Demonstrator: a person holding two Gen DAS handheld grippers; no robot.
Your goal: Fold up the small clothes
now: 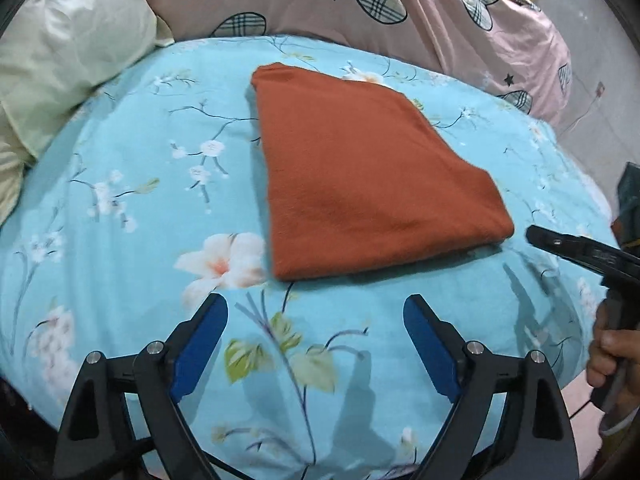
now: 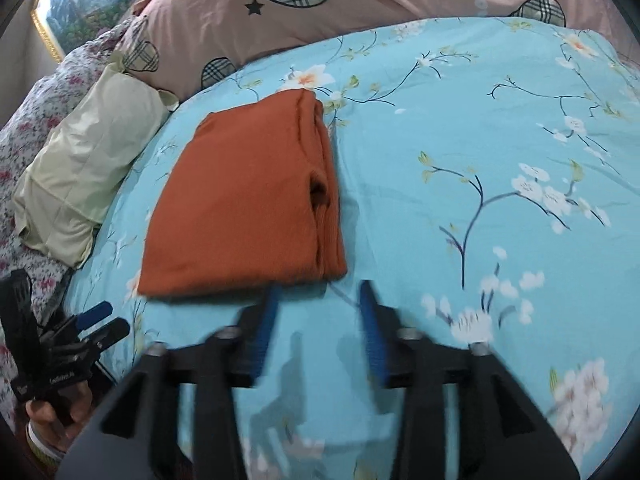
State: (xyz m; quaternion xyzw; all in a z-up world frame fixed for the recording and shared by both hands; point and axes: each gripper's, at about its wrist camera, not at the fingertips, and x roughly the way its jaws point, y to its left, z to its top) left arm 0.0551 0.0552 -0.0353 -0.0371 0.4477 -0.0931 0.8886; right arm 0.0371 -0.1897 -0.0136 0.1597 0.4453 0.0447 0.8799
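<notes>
A bed with a light blue flower sheet [image 1: 132, 152]. A pale yellow pillow [image 2: 84, 168] at one side. A big pink blanket [image 1: 440, 20] with checked hearts behind. A gold-framed picture [image 2: 76, 8] on the wall.

Matt rust-orange knit garment [image 1: 360, 168] lies on smooth printed cotton sheet [image 1: 140, 200].

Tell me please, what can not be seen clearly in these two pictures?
- Orange cloth: underside hidden in both views, lying on the floral sheet.
- Right gripper: motion-blurred in its own view; cut off by the frame edge in the left view.
- Framed picture: cropped by the fisheye rim, right view.
</notes>
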